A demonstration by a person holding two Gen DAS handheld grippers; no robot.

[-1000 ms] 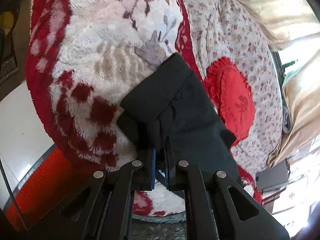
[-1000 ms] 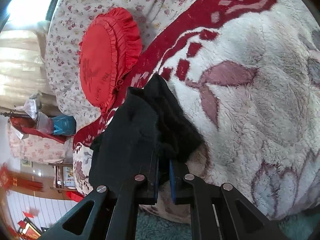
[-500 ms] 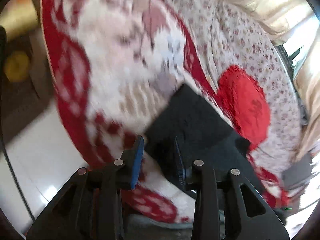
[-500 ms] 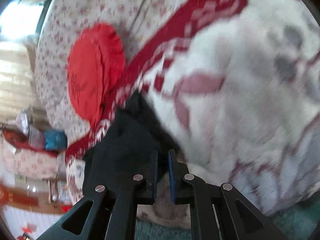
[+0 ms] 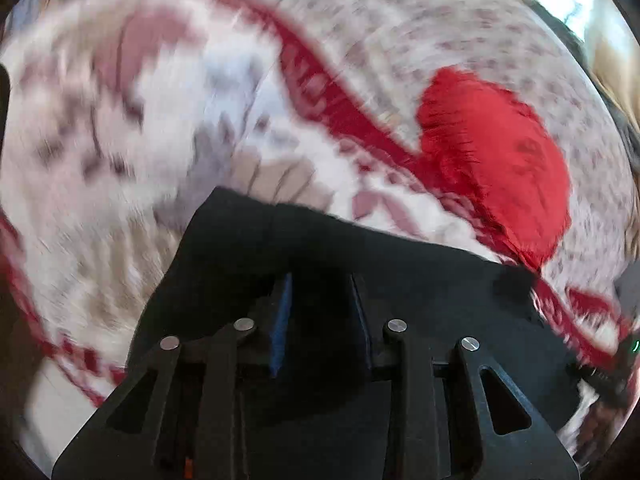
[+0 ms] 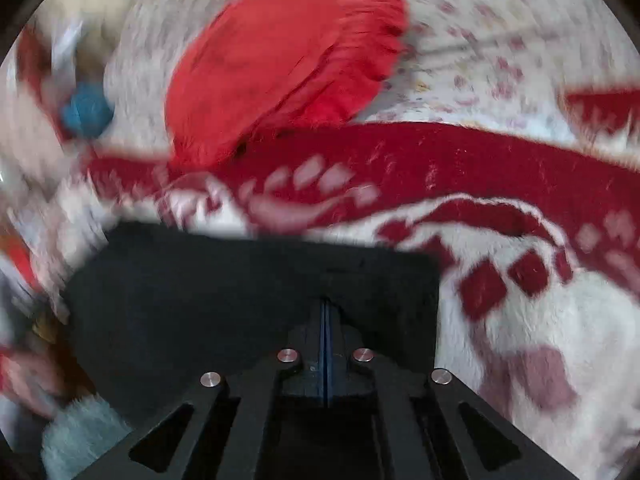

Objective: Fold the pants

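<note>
Left wrist view is showing the left gripper (image 5: 320, 312) narrowly parted, having just released the folded black pants (image 5: 420, 280) lying on the fleece blanket (image 5: 100, 160); the right gripper (image 6: 326, 344), just pinched empty, is hovering over them, suggesting folding is finishing

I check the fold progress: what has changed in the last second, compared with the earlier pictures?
The left gripper let go of the black pants and now stands open. The right gripper closed fully; its pads meet with no cloth visible between them. Both views turned. The pants stay on the blanket, near the red cushion.
</note>
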